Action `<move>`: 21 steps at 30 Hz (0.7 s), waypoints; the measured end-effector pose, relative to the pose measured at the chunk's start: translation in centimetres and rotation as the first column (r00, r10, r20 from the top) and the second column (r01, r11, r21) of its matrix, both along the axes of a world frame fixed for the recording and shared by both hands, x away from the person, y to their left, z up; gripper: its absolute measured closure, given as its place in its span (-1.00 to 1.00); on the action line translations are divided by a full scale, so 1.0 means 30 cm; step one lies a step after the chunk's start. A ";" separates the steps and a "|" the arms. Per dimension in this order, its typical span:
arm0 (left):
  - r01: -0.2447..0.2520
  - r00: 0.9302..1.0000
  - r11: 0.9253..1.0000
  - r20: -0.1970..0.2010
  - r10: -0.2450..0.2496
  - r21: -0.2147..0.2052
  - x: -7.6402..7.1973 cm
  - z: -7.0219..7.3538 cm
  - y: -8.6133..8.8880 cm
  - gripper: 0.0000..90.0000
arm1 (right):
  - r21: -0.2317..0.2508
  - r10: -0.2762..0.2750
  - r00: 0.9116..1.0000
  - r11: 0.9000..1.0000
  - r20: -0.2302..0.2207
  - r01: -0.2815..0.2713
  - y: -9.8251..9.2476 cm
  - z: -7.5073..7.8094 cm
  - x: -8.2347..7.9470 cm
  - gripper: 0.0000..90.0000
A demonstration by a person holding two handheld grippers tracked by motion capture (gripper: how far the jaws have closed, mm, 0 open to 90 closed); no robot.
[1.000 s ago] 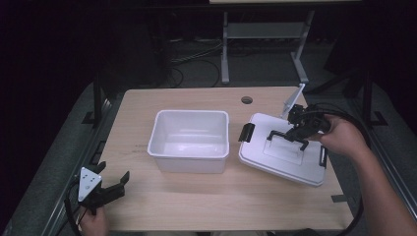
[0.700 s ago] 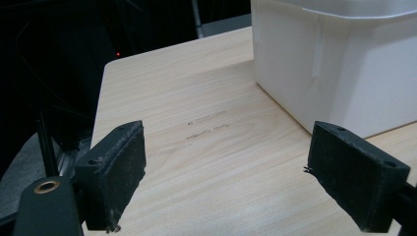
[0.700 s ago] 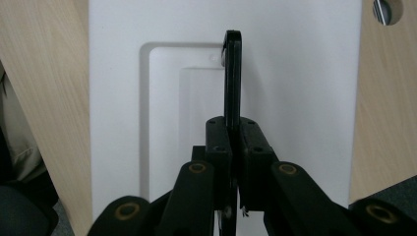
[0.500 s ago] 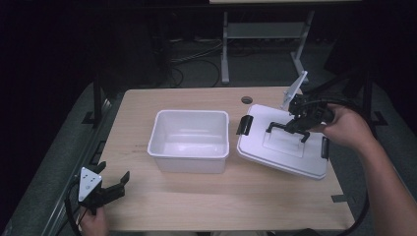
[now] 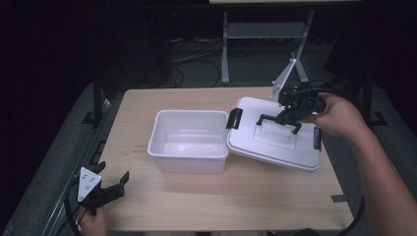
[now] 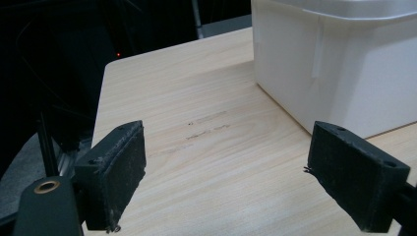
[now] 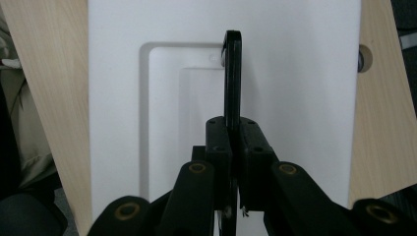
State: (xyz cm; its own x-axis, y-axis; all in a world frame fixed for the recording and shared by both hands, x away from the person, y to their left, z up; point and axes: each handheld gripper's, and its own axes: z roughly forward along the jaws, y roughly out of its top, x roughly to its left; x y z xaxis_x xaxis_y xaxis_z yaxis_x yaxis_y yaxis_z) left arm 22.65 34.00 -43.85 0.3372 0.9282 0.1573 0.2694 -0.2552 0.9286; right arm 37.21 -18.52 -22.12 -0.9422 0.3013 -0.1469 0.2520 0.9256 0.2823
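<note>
A white lid [image 5: 275, 142] with black side clips hangs tilted above the table's right half, its left edge close over the right rim of the white bin [image 5: 189, 140]. My right gripper [image 5: 289, 114] is shut on the lid's black handle [image 5: 278, 121]. The right gripper view looks down on the lid [image 7: 295, 98], where the handle [image 7: 232, 73] stands edge-on between my pinched jaws [image 7: 232, 132]. My left gripper [image 5: 118, 186] stands open, nothing in it, at the table's front left corner. From its own view the bin's wall [image 6: 344, 69] stands ahead on the right, beyond the gripper [image 6: 226, 182].
A light wooden table [image 5: 221, 206] carries the bin, which has nothing in it. A small round hole [image 7: 361, 59] sits near the table's far edge. Metal stand legs [image 5: 226, 54] and cables lie on the dark floor behind.
The right gripper has lifted the lid by its handle off the table and carried it leftward toward the bin. The left gripper has stayed put.
</note>
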 end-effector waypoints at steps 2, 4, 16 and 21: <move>0.000 1.000 1.000 0.000 0.000 0.001 0.000 0.000 0.000 -0.69 | 0.001 0.007 1.000 1.000 0.000 -0.007 0.019 0.008 0.004 0.88; 0.000 1.000 1.000 0.001 0.000 0.000 0.000 0.000 0.001 -0.69 | 0.001 0.016 1.000 1.000 0.003 -0.016 0.038 0.014 0.008 0.88; 0.002 1.000 1.000 0.001 -0.002 -0.002 0.001 0.000 0.001 -0.69 | -0.010 0.071 0.997 0.997 -0.007 -0.071 0.141 0.011 0.037 0.89; 0.003 1.000 1.000 0.001 -0.003 0.002 0.000 0.001 0.001 -0.69 | -0.018 0.088 0.996 0.996 -0.009 -0.088 0.199 0.021 0.045 0.88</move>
